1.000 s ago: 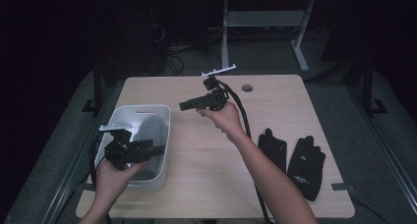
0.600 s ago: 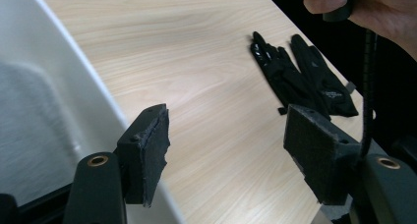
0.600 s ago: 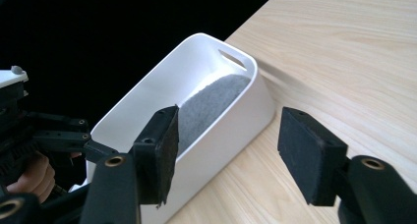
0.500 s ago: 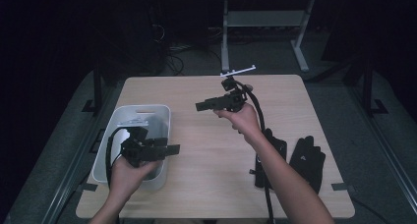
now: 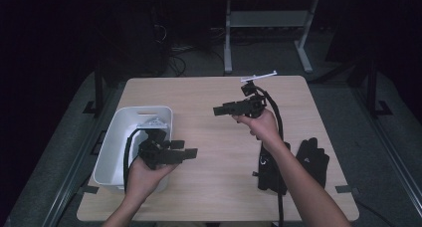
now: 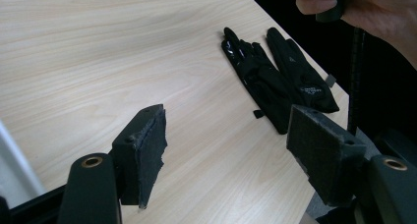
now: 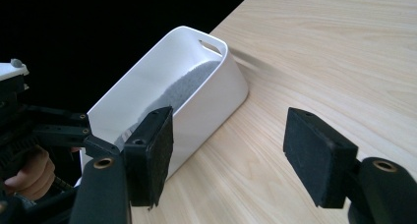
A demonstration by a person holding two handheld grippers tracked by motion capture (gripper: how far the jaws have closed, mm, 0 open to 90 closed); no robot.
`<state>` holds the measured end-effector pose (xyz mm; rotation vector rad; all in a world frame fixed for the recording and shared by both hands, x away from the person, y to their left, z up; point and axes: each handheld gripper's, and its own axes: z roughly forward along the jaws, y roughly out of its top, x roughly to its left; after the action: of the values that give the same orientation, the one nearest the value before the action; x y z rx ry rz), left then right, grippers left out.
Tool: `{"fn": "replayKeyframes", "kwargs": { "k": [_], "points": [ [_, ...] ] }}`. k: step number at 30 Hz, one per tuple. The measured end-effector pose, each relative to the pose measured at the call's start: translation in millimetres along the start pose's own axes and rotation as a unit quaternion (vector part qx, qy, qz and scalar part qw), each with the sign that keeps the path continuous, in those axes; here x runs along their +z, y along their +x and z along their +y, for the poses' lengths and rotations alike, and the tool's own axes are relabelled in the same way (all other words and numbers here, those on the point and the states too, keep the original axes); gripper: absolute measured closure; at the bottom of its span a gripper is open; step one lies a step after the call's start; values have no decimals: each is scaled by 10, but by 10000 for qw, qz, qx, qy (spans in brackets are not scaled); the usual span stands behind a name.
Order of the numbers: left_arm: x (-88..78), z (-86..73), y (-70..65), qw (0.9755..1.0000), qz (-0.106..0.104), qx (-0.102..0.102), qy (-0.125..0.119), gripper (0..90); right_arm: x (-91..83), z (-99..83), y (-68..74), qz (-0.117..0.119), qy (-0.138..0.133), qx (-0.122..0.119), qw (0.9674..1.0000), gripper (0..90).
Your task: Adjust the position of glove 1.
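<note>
Two black gloves (image 5: 312, 160) lie flat at the table's right front, one partly under the right forearm; the left gripper view has them ahead of the jaws (image 6: 275, 76). My left gripper (image 5: 189, 150) hovers over the table just right of the white bin (image 5: 117, 147), pointing right. It is open and empty (image 6: 226, 130), and its jaws have just been opening. My right gripper (image 5: 219, 110) is held above the table's middle, pointing left toward the bin (image 7: 196, 86). It too is open with nothing between its pads (image 7: 228, 135), and its jaws have just been opening.
The bin stands at the table's left front with a grey lining (image 7: 192, 84) inside. Bare wooden tabletop (image 5: 209, 182) lies between the bin and the gloves. A white stand (image 5: 263, 23) is on the floor behind the table.
Both hands have shifted to the right. The left gripper has left the space over the bin and is now beside it. Both pairs of jaws stand a little wider.
</note>
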<state>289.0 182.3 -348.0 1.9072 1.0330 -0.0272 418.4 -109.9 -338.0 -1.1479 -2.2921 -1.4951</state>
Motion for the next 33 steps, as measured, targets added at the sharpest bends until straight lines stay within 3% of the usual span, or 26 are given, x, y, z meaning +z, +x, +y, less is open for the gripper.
{"fn": "replayKeyframes", "kwargs": {
  "k": [19,33],
  "points": [
    [204,-5,-230,9996,-134,232,24,294,-454,-319,-139,-348,-79,97,9993,347],
    [474,-28,-371,9988,-317,353,120,284,-825,-647,-311,-624,-96,270,9976,335]
  ]
}}
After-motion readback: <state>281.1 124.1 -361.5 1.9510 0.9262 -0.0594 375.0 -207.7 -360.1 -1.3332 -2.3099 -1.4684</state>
